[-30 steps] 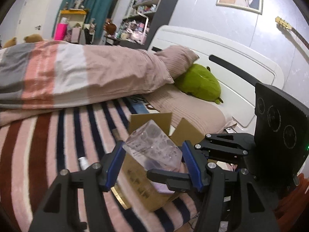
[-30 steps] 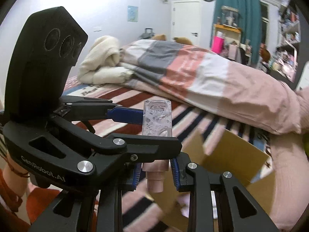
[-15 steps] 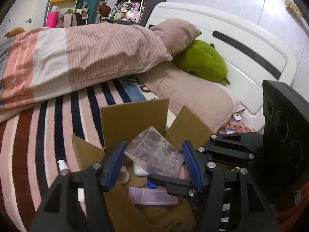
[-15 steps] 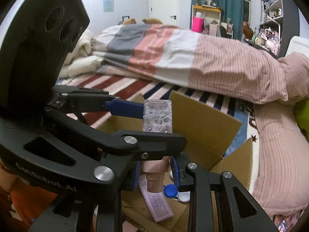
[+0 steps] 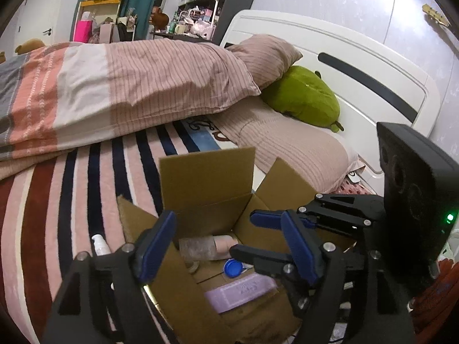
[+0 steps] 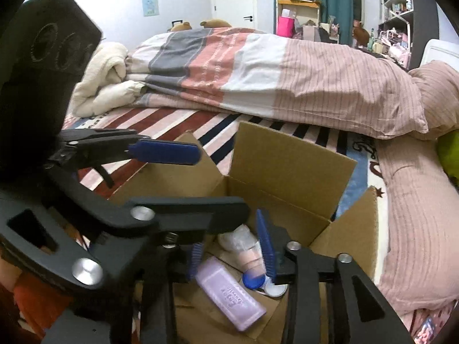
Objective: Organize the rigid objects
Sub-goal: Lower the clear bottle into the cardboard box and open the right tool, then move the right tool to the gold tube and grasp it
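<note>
An open cardboard box (image 5: pixel 206 177) stands on the striped bedspread. A clear bottle with a pink cap (image 5: pixel 208 247) lies on its side inside, by a flat lilac bottle (image 5: pixel 241 289) and a blue cap (image 5: pixel 233 268). My left gripper (image 5: pixel 226 242) hangs over the box with its jaws opening and nothing between them. In the right wrist view my right gripper (image 6: pixel 231 253) is low in the box (image 6: pixel 287 160), its jaws opening too. The clear bottle (image 6: pixel 241 239) lies just beyond its pads, free of them, beside the lilac bottle (image 6: pixel 229 292).
A small white bottle (image 5: pixel 99 243) lies on the bedspread left of the box. A folded striped duvet (image 5: pixel 114 86) fills the far side of the bed. Pillows and a green plush (image 5: pixel 304 97) lie against the white headboard at the right.
Both grippers held the clear bottle together, moved it over the box and lowered it. Now both have let go and the bottle lies inside the box.
</note>
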`<state>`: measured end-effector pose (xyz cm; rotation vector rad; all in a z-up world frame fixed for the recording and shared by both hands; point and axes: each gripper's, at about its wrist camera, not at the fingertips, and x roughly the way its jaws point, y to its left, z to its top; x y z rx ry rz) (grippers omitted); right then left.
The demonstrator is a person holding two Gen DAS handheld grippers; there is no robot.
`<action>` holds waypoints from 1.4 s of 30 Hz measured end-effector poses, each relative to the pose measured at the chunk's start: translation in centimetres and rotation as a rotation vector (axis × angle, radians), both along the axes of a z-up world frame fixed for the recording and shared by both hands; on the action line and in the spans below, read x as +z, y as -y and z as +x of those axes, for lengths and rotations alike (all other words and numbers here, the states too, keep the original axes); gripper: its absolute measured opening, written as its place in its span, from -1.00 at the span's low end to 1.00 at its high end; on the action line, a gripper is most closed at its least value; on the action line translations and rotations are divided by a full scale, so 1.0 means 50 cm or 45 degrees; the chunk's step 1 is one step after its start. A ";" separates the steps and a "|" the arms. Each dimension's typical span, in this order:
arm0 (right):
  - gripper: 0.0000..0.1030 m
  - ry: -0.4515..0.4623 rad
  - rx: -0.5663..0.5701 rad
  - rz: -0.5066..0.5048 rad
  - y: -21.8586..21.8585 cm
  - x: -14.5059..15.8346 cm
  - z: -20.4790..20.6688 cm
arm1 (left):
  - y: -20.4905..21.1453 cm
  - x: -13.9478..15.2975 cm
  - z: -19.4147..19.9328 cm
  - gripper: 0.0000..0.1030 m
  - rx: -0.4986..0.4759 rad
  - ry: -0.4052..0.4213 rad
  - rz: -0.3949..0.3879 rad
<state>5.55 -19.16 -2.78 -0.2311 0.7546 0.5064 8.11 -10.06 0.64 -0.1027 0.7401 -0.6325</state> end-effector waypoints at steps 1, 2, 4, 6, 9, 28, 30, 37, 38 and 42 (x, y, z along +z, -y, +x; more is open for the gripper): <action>-0.37 0.001 -0.010 -0.002 0.001 0.001 -0.001 | -0.005 0.003 -0.005 0.42 0.003 0.008 -0.010; -0.37 -0.003 -0.018 -0.003 0.001 0.003 -0.002 | -0.011 0.006 -0.012 0.44 0.009 0.016 -0.017; -0.37 0.004 -0.036 -0.004 0.002 0.009 -0.008 | -0.023 0.010 -0.025 0.53 0.030 0.035 -0.019; -0.37 0.024 -0.047 0.000 0.000 0.019 -0.018 | -0.037 0.016 -0.039 0.58 0.057 0.062 -0.015; -0.37 0.071 -0.053 0.029 -0.013 0.044 -0.045 | -0.066 0.025 -0.062 0.58 0.118 0.101 0.015; -0.34 0.052 0.124 0.064 -0.302 -0.071 -0.168 | -0.360 -0.093 -0.146 0.79 0.503 0.122 0.147; -0.34 0.010 0.071 0.067 -0.305 -0.103 -0.151 | -0.366 -0.125 -0.140 0.79 0.533 0.093 0.140; -0.34 0.041 -0.192 -0.110 -0.290 -0.203 -0.081 | -0.387 -0.191 -0.145 0.78 0.528 0.066 0.056; -0.34 0.035 -0.214 -0.121 -0.285 -0.211 -0.074 | -0.390 -0.194 -0.145 0.78 0.528 0.063 0.045; -0.34 0.088 -0.263 -0.227 -0.286 -0.230 -0.061 | -0.397 -0.201 -0.142 0.78 0.540 0.062 0.013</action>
